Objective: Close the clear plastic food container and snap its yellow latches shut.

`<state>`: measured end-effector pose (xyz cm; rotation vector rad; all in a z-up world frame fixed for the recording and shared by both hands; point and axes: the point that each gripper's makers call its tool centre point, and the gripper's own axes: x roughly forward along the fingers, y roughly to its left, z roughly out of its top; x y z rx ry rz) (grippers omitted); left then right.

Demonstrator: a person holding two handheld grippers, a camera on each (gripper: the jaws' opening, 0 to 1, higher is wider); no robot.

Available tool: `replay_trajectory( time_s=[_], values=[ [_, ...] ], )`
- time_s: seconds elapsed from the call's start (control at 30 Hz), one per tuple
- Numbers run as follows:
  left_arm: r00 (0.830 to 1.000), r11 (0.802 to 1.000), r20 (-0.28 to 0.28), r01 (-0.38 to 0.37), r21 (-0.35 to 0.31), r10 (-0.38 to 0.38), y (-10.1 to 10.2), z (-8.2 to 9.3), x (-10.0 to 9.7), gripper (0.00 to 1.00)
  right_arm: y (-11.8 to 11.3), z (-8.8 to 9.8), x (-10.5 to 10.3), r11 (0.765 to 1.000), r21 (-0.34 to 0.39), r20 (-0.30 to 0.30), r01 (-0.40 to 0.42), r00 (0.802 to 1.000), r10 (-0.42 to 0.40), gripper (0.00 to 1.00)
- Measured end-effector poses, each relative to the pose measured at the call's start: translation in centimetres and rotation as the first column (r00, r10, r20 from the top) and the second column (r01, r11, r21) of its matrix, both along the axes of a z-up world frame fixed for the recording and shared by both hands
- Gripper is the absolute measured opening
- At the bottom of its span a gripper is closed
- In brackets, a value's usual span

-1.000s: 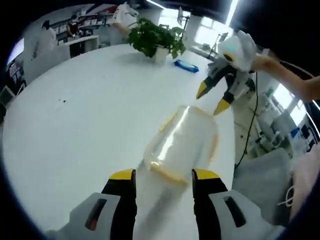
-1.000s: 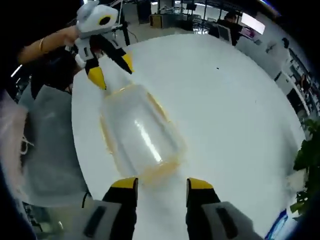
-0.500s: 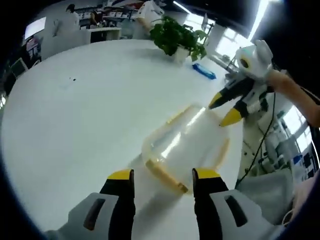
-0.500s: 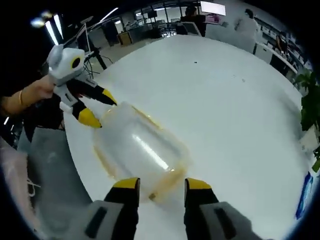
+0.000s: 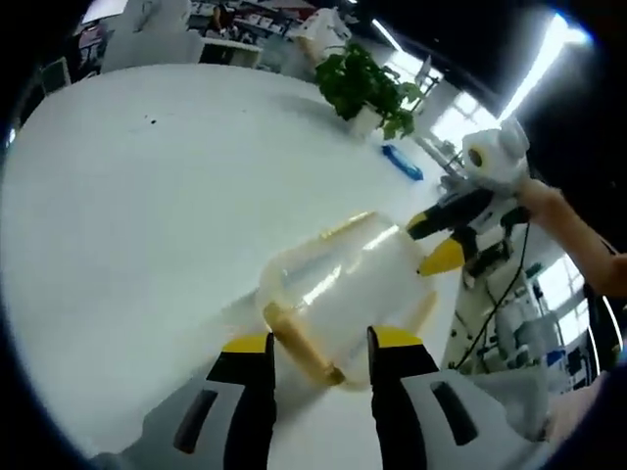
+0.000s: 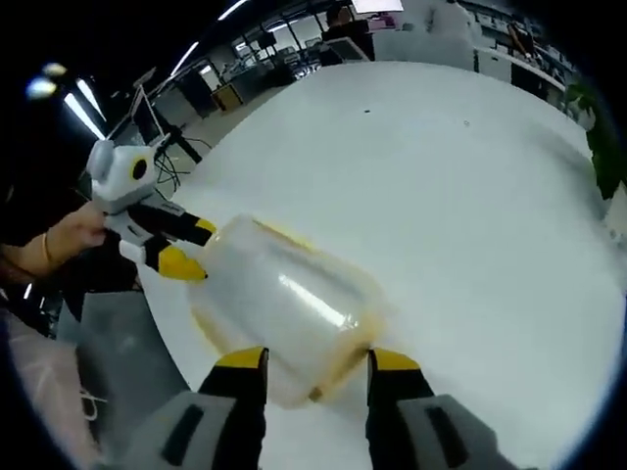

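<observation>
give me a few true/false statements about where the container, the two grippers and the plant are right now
1. The clear plastic food container with yellow latches lies on the round white table. True.
2. The left gripper has its jaws at one end of the container, and the right gripper at the opposite end. True.
3. The container stands on the floor beside the table. False: it rests on the tabletop, near the edge.
4. A green potted plant stands on the table's far side in the left gripper view. True.
5. The left gripper's jaws are clamped shut with no gap. False: they stand apart, a yellow latch between them.
</observation>
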<state>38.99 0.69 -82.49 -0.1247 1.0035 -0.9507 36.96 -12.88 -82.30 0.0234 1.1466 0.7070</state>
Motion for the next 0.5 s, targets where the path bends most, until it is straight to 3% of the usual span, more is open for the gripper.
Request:
replay_trajectory(
  time_s=[0.07,0.3,0.33,0.37,0.43,0.47,0.5],
  values=[
    [1.000,1.000,-0.008,-0.016,0.001,0.016,-0.1,0.0,0.0,0.35,0.1,-0.1,0.1,0.999,0.024,-0.008,0.026,1.000,-0.026,0.38],
    [0.999,0.999,-0.008,-0.052,0.000,0.052,-0.3,0.0,0.1,0.33,0.2,-0.1,0.2,1.000,0.027,-0.026,-0.001,1.000,0.001,0.34],
    [0.998,0.999,-0.018,-0.054,0.007,0.054,-0.3,-0.2,0.1,0.33,0.8,-0.4,-2.1,0.998,0.052,-0.176,0.038,0.984,-0.029,0.35],
    [0.997,0.997,-0.034,-0.072,0.006,0.072,-0.5,-0.2,0.2,0.34,0.6,-0.7,-0.2,0.998,0.060,-0.078,0.017,0.997,-0.013,0.34],
    [0.994,0.995,-0.044,-0.095,0.013,0.095,-1.0,-0.4,0.3,0.34,0.9,-0.7,-0.5,1.000,0.022,-0.080,0.010,0.997,-0.008,0.35],
    [0.987,0.991,-0.082,-0.136,-0.006,0.135,-1.4,-0.8,0.4,0.35,1.0,-0.5,-0.1,1.000,0.025,-0.067,0.014,0.998,-0.012,0.35],
    [0.991,0.993,-0.069,-0.118,-0.005,0.117,-1.2,-0.8,0.4,0.35,1.0,-0.5,-0.3,0.999,0.024,-0.084,0.021,0.996,-0.019,0.35]
  ],
)
